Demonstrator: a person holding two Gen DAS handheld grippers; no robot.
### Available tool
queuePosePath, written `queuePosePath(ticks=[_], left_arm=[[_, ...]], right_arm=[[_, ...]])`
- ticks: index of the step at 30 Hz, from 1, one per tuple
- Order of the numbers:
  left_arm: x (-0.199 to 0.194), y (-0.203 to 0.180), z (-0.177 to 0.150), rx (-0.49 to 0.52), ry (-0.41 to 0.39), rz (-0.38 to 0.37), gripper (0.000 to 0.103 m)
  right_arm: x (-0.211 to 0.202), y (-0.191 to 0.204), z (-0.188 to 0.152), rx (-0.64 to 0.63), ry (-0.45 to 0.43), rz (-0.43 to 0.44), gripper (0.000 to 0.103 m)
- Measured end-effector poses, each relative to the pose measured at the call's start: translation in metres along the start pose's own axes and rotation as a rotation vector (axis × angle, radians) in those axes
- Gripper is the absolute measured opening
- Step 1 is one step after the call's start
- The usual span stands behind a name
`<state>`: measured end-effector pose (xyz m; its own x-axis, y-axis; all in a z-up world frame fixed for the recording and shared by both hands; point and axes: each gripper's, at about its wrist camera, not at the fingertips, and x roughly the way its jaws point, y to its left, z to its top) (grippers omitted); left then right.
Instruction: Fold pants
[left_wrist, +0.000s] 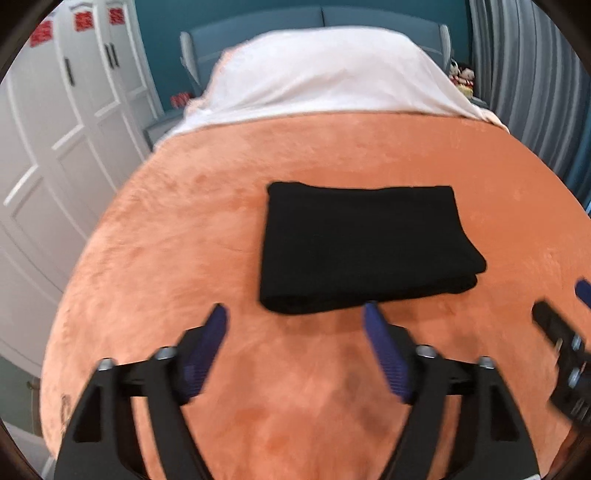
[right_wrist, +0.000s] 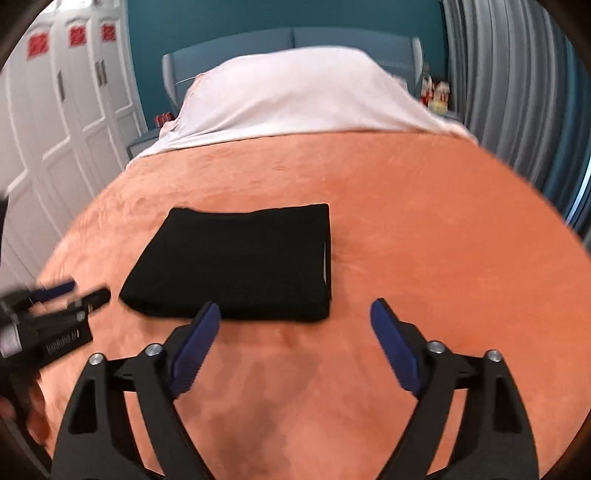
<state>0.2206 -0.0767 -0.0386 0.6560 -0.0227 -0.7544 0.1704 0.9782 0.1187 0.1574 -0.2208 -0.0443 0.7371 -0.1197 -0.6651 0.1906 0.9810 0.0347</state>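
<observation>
Black pants (left_wrist: 365, 247) lie folded into a compact rectangle on the orange blanket (left_wrist: 221, 221); they also show in the right wrist view (right_wrist: 240, 262). My left gripper (left_wrist: 295, 314) is open and empty, just short of the pants' near edge. My right gripper (right_wrist: 293, 314) is open and empty, near the pants' near right corner. The right gripper shows at the right edge of the left wrist view (left_wrist: 565, 310). The left gripper shows at the left of the right wrist view (right_wrist: 85, 293). Neither gripper touches the pants.
A white sheet (left_wrist: 325, 74) covers the far half of the bed, against a blue headboard (left_wrist: 332, 22). White wardrobe doors (left_wrist: 55, 147) stand at the left. Grey curtains (left_wrist: 528, 92) hang at the right, with small toys (left_wrist: 461, 77) beside the bed.
</observation>
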Motion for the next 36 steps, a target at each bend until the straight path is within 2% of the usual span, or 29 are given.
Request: queuePosePath(ticks=[5, 10, 16, 24, 36], left_arm=[[-0.062, 0.003, -0.034, -0.011, -0.024, 0.004, 0.087], [-0.1, 0.006, -0.066, -0.029, 0.002, -0.009, 0.088], [-0.138, 0.009, -0.096, -0.042, -0.009, -0.046, 0.088], [-0.158, 0.018, -0.116, -0.062, -0.005, -0.033, 0.088], [-0.16, 0.028, -0.129, -0.068, 0.018, -0.029, 0.088]], right_arm=[[-0.047, -0.005, -0.032, 0.086, 0.022, 0.07, 0.096], [-0.104, 0.002, -0.059, 0.103, -0.006, 0.045, 0.098], [-0.139, -0.005, -0.073, 0.124, -0.031, 0.028, 0.098], [-0.169, -0.004, -0.086, 0.097, -0.049, 0.0, 0.098], [-0.177, 0.005, -0.095, 0.069, -0.035, 0.002, 0.098]])
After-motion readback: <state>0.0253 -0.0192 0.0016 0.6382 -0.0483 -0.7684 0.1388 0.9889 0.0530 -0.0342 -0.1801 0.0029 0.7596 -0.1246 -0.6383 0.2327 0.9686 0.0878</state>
